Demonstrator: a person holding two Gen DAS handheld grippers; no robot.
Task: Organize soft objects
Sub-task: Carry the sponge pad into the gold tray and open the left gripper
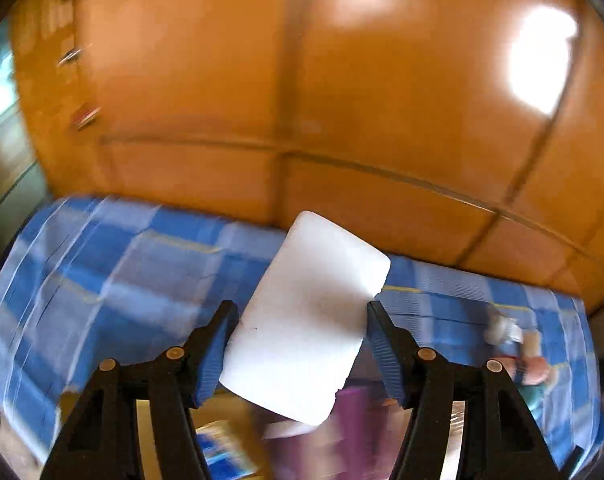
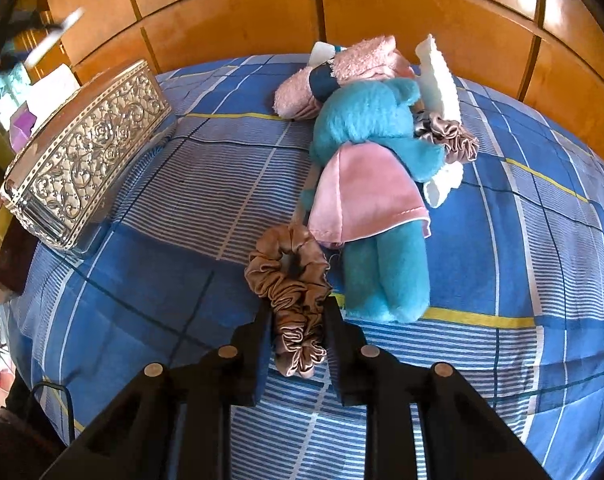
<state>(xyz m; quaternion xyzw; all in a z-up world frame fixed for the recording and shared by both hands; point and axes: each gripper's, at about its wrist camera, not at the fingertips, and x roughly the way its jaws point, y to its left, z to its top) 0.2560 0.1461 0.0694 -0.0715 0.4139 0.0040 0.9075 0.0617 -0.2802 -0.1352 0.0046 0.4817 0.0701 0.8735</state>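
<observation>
My left gripper [image 1: 302,308] is shut on a white, rounded soft block [image 1: 314,264], held tilted in the air above the blue checked bed [image 1: 114,272]; that view is blurred. My right gripper [image 2: 298,308] points down at the bed, and its pads squeeze a brown satin scrunchie [image 2: 290,268]. Just beyond the scrunchie lies a teal plush toy [image 2: 366,148] in a pink dress. A pink fluffy cloth [image 2: 342,68], a white cloth [image 2: 438,76] and a second brown scrunchie [image 2: 458,140] crowd around the toy's head.
An ornate silver box [image 2: 86,152] stands on the bed's left side. Wooden panels [image 2: 230,12] rise behind the bed. In the left wrist view, purple and blue items [image 1: 354,420] lie blurred below the bed edge.
</observation>
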